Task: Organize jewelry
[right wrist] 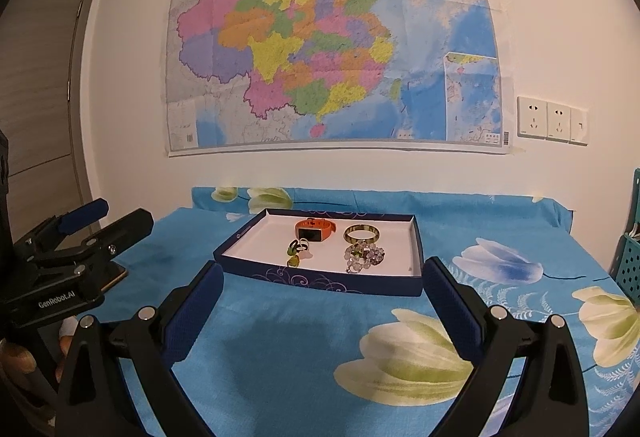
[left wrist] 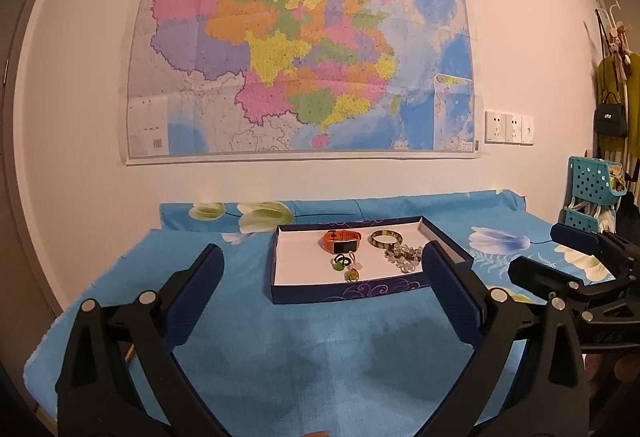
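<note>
A dark blue box [left wrist: 344, 293] with a white inside stands on the blue floral cloth; it also shows in the right wrist view [right wrist: 320, 283]. Inside lie an orange smart band [left wrist: 341, 240] [right wrist: 315, 229], a green bangle [left wrist: 386, 238] [right wrist: 361, 234], a bead bracelet [left wrist: 404, 256] [right wrist: 363, 255] and small rings with green charms [left wrist: 346, 265] [right wrist: 297, 252]. My left gripper [left wrist: 322, 269] is open and empty, just short of the box. My right gripper [right wrist: 322, 283] is open and empty, also in front of the box. Each gripper shows at the side of the other's view.
The table [right wrist: 280, 357] stands against a white wall with a large map [right wrist: 332, 37]. Wall sockets [right wrist: 552, 121] are at the right. A teal plastic rack [left wrist: 592, 189] stands beside the table's right end. A door [right wrist: 44, 77] is at the left.
</note>
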`<state>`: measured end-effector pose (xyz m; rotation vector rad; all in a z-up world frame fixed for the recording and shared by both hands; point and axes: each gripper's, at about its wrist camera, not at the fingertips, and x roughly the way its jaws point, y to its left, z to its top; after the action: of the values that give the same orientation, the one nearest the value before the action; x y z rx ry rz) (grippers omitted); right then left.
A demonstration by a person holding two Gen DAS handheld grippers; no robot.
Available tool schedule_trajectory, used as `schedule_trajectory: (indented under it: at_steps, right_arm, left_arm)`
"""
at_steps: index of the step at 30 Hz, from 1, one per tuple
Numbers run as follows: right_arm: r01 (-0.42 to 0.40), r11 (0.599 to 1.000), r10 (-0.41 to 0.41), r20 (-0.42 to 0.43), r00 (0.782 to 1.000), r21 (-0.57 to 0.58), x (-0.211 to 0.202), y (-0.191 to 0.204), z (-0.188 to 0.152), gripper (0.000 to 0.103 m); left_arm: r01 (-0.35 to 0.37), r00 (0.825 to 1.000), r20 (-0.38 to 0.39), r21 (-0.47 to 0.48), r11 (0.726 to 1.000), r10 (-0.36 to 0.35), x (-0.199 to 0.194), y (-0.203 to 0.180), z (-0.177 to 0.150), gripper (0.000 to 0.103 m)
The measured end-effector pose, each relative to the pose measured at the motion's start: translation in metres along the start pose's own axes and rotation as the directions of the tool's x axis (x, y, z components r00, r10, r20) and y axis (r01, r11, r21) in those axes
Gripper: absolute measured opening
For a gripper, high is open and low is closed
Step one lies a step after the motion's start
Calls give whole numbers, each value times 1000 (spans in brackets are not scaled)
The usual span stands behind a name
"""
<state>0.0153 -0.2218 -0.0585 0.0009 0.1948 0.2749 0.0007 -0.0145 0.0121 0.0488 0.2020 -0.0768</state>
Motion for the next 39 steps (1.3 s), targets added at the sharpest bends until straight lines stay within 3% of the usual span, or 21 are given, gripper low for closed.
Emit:
schedule_trajectory:
  at_steps: [39]
  right_arm:
    - [0, 1000, 0, 3, 1000, 1, 5, -1, 1, 96]
  left_arm:
    - [5, 1000, -30, -32, 999, -6, 12, 6, -6, 97]
